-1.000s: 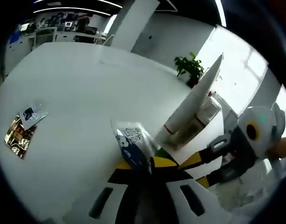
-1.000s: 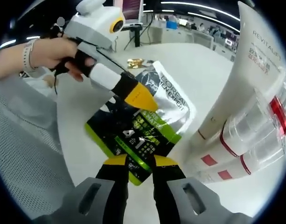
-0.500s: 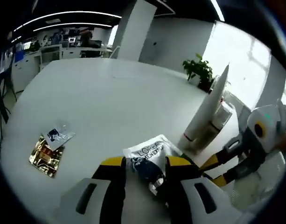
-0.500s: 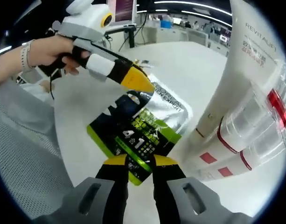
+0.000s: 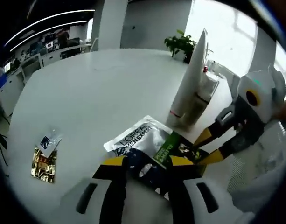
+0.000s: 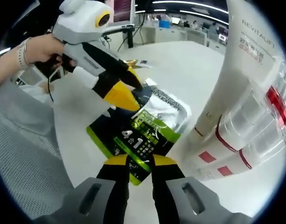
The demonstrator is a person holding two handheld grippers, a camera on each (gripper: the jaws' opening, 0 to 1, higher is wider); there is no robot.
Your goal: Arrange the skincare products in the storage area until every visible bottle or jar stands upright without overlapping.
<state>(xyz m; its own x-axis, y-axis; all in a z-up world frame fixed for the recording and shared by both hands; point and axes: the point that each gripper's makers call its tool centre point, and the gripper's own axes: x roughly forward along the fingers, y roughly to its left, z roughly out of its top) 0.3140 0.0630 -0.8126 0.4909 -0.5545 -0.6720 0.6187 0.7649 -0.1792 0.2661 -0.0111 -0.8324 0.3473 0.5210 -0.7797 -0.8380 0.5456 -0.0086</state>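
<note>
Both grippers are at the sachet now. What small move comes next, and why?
Probably draw the flat silver-and-green sachet a little away from the tall white tube. The right gripper grips its near edge, the left gripper sits over its far end, and its corner lies close to the tube's base beside the clear red-banded bottles.

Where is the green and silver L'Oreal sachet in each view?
Left gripper view: the L'Oreal sachet lies low at centre, just beyond this view's jaws.
Right gripper view: sachet at centre, its near edge between this view's jaws.
Shared landmark: the tall white Revitalift tube, right of the sachet.
</note>
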